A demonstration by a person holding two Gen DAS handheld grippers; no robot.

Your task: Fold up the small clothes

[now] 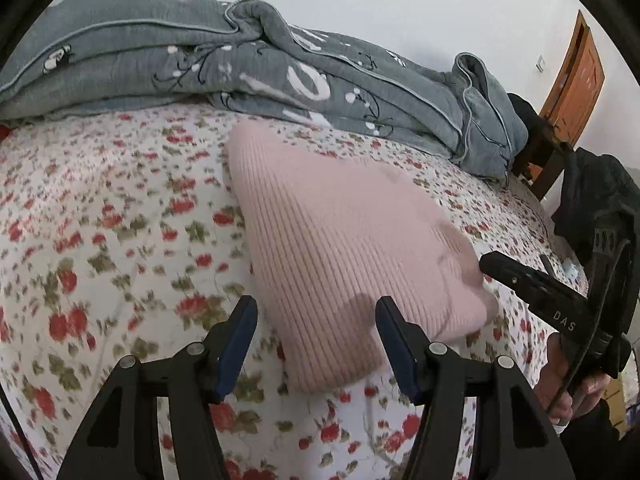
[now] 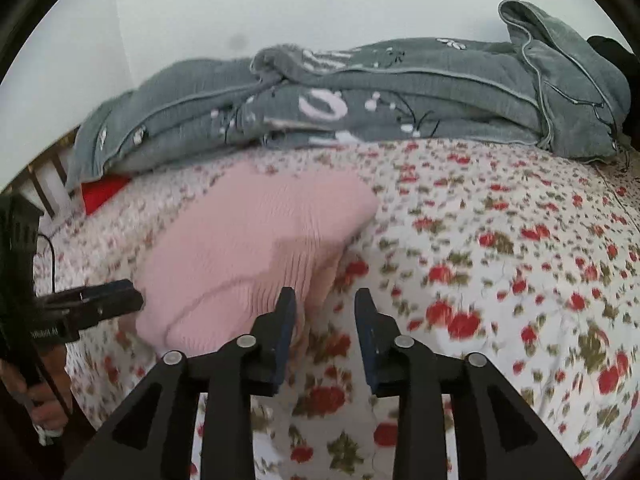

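**Two wrist fisheyes angled down over one bed**

The left wrist camera sits just behind the left gripper (image 1: 316,320), looking forward and down, close over the floral bedsheet (image 1: 100,220). The pink knit garment (image 1: 340,248) fills its centre, the grey quilt (image 1: 240,68) runs from 10 to 2 o'clock, the wooden door (image 1: 576,80) stands at 2, and the right gripper (image 1: 496,264) enters at 4.

The right wrist camera rides behind the right gripper (image 2: 325,300), tilted likewise and equally near. Here the garment (image 2: 248,248) lies toward 10 o'clock, the quilt (image 2: 360,112) at 12, and the left gripper (image 2: 116,296) at 9. Both views share sheet, garment, quilt and white wall (image 1: 400,0).

A home bedroom: floral bedsheet (image 1: 120,240), grey quilt (image 1: 240,68), wooden door (image 1: 576,80).
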